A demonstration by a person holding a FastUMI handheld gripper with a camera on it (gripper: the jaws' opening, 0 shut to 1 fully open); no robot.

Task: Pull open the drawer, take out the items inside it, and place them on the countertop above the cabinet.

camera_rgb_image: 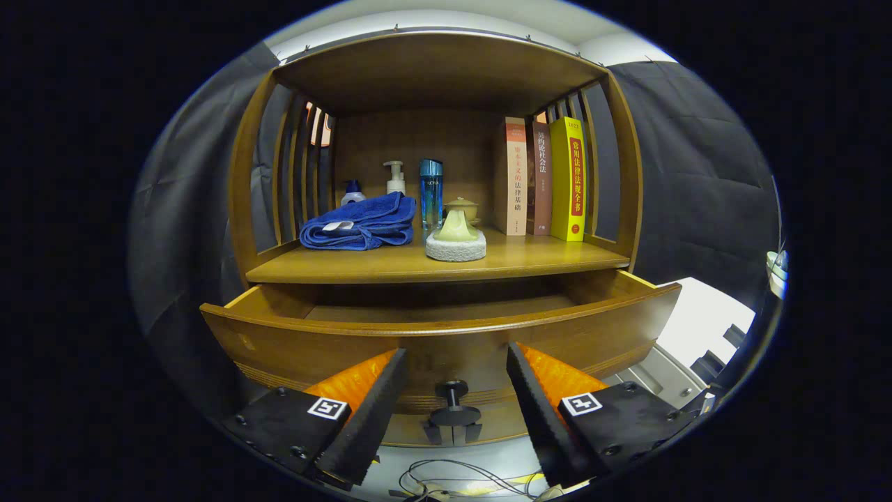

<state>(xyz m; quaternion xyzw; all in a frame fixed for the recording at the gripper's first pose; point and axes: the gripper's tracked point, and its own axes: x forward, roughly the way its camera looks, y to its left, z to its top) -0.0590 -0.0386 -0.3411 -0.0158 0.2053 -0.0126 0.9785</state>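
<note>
Gripper view: the gripper [456, 390] has its jaws wide, holding nothing, either side of the knob [452, 392] on the pulled-out drawer [293, 341]. On the bench [529, 261] above lie a blue towel [359, 223] and a sponge [456, 245], bottles and books behind.

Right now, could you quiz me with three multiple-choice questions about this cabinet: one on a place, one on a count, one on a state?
1. Where is the blue towel?
A. in the drawer
B. on the shelf, beside the bottles
C. on the floor

2. How many books stand on the shelf?
A. one
B. three
C. five

3. The drawer is:
A. pulled open
B. shut
C. removed

Answers: 1 B, the towel lies left of the blue bottle. 2 B, three spines stand side by side. 3 A, its front juts out, with the knob between the fingers of the open gripper.
</note>
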